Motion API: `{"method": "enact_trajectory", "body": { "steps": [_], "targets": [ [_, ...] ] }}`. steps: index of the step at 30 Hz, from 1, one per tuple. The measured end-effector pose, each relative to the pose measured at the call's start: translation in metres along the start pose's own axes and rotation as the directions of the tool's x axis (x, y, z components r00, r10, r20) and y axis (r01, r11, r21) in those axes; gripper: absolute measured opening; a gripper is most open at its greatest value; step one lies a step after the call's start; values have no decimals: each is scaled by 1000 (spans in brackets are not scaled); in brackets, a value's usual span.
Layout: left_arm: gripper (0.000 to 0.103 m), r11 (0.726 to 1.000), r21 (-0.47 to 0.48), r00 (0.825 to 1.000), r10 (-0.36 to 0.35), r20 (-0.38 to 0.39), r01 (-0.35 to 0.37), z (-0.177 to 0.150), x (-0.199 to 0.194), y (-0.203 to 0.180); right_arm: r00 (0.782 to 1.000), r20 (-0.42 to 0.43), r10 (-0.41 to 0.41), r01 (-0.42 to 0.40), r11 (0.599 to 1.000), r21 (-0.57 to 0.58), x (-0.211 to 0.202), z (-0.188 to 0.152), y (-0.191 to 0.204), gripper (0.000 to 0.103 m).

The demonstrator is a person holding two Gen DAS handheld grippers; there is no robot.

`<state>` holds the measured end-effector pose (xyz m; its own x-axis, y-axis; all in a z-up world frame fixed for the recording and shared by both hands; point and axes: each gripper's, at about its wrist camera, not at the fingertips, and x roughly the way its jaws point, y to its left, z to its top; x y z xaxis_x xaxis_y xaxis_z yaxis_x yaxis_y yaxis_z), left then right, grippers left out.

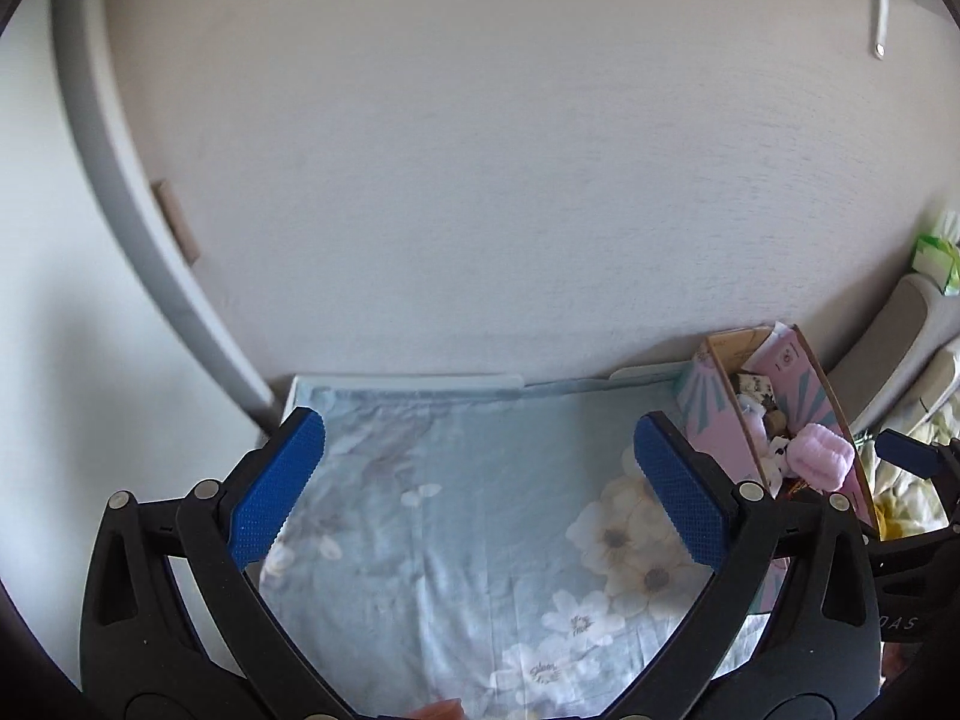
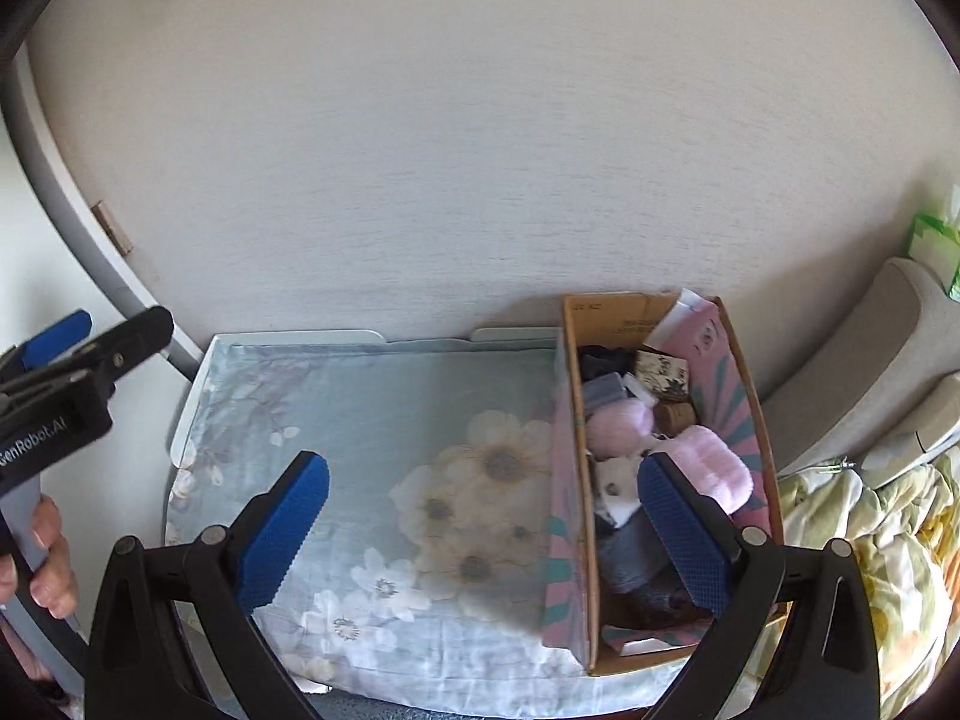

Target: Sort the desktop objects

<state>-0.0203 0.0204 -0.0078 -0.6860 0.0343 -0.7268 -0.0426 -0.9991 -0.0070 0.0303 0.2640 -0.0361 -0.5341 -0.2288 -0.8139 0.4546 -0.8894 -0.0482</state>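
A small table under a pale blue floral cloth (image 2: 372,420) stands against a white wall. On its right side sits a cardboard box (image 2: 606,324) with pink printed sides, filled with soft items: a pink fluffy roll (image 2: 717,462), a pale pink ball (image 2: 618,423), dark and grey fabrics. My right gripper (image 2: 483,534) hangs open above the cloth, its right finger over the box. My left gripper (image 1: 477,489) is open over the bare cloth (image 1: 468,516), with the box (image 1: 798,420) to its right. The left gripper (image 2: 66,354) also shows at the left edge of the right wrist view, held by a hand (image 2: 51,558).
A grey padded headboard (image 2: 864,360) and a bed with a yellow-green floral cover (image 2: 870,540) lie right of the table. A green tissue pack (image 2: 933,246) rests on the headboard. A grey door frame (image 2: 66,198) runs along the left.
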Motion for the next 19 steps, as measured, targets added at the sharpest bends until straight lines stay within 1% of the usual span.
{"method": "enact_trajectory", "body": {
  "steps": [3,8,13,19],
  "targets": [
    [103,999,-33,1000,0,-4,0,-10,-4,16,1000,5,-3,4,1000,-22,0,-4,16,103],
    [103,999,-47,1000,8,-5,-8,-19,-8,30,1000,7,-1,1,1000,-25,2,-9,31,103],
    [103,999,-52,1000,-6,-15,5,-21,-3,35,1000,3,-1,1,1000,-11,5,-10,33,103],
    [103,999,-48,1000,-2,4,2,-18,-1,36,1000,-1,-13,13,1000,-5,8,-7,35,103]
  ]
}}
